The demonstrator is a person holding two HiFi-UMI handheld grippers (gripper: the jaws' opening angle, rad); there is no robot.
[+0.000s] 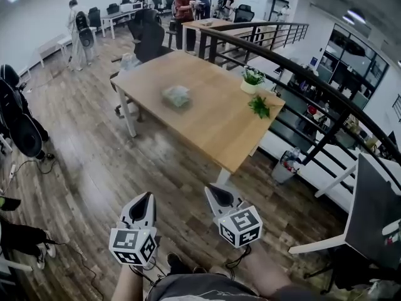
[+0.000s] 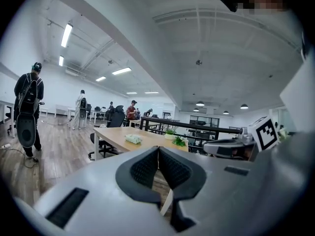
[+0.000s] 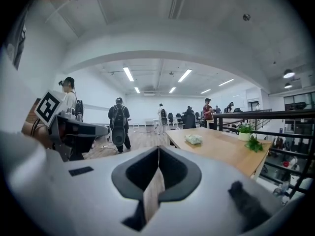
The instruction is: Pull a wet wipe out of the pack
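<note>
The pale green wet wipe pack (image 1: 177,96) lies near the middle of the wooden table (image 1: 207,130), well ahead of me. It shows small in the left gripper view (image 2: 133,138) and in the right gripper view (image 3: 193,139). My left gripper (image 1: 148,196) and right gripper (image 1: 208,190) are held side by side above the floor, short of the table's near corner. Both are shut with nothing between the jaws. Neither touches the pack.
A white potted plant (image 1: 252,80) and a loose green sprig (image 1: 259,106) sit at the table's right end. A black railing (image 1: 301,74) runs along the right. Office chairs (image 1: 149,37) stand behind the table. Several people (image 1: 185,11) stand farther back, one with a backpack (image 3: 118,124) at left.
</note>
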